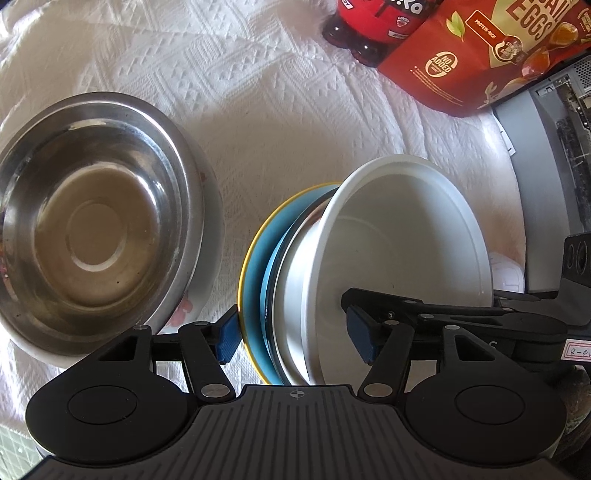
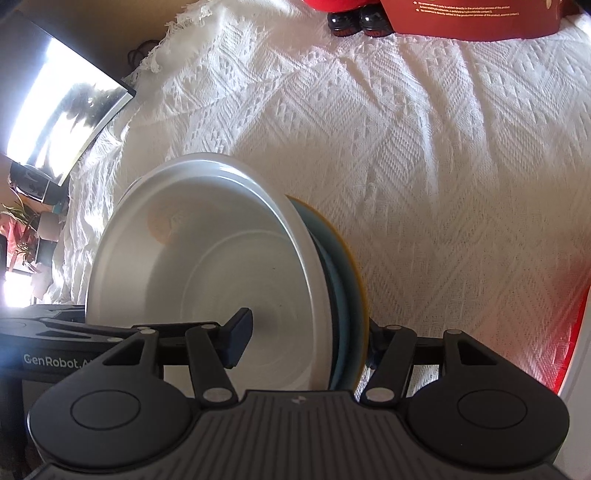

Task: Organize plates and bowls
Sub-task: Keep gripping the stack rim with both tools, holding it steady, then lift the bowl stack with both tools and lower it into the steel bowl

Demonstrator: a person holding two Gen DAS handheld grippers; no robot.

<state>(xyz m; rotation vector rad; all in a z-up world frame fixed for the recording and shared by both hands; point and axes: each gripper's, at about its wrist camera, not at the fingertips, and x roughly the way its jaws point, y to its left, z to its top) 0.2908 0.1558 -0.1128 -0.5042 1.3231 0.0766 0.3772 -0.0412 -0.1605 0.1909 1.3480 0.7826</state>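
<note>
Both grippers clamp one stack held on edge above the white woven tablecloth [image 2: 424, 155] — a white bowl [image 1: 406, 236] nested against a blue plate [image 1: 255, 273] with a yellow rim. The left gripper [image 1: 295, 339] and the right gripper [image 2: 306, 339] each span the whole stack. A steel bowl [image 1: 96, 225] sits left; a red quail-egg bag [image 1: 480, 55] and a cola bottle [image 1: 369, 26] stand far.

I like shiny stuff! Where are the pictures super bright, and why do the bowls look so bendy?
Left wrist view: the steel bowl mirrors light in soft streaks, and sun whitens the tablecloth. Right wrist view: the glossy panel at upper left glares almost white, while the white bowl is evenly lit. Both views are fisheye, so edges curve.
</note>
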